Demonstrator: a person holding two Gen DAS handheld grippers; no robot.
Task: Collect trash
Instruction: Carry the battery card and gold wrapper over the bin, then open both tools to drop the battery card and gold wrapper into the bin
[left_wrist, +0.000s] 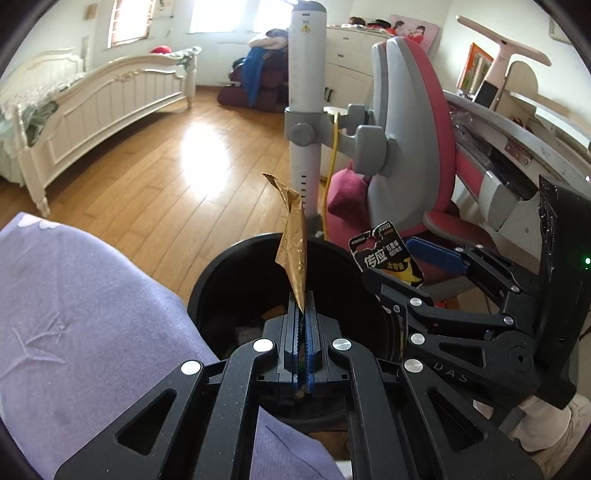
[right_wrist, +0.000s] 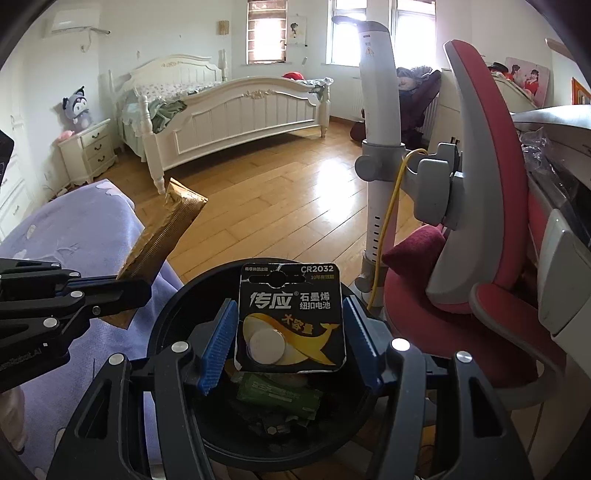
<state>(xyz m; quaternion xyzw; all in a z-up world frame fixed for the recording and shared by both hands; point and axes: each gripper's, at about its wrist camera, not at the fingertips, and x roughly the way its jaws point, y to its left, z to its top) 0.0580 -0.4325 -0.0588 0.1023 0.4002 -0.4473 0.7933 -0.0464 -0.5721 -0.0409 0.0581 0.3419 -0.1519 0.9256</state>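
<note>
Directly over the round black plastic bin (right_wrist: 177, 306), the right hand-held gripper (right_wrist: 291, 328) is holding a flat black button-battery card (right_wrist: 291, 317) upright above the trash inside, while the left hand-held gripper (left_wrist: 303, 314) is pinching a crinkled gold foil wrapper (left_wrist: 293, 254) pointing up over the near rim.

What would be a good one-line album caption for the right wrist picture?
Right gripper holds a CR2032 battery card over the black trash bin; left gripper brings a gold wrapper.
</note>
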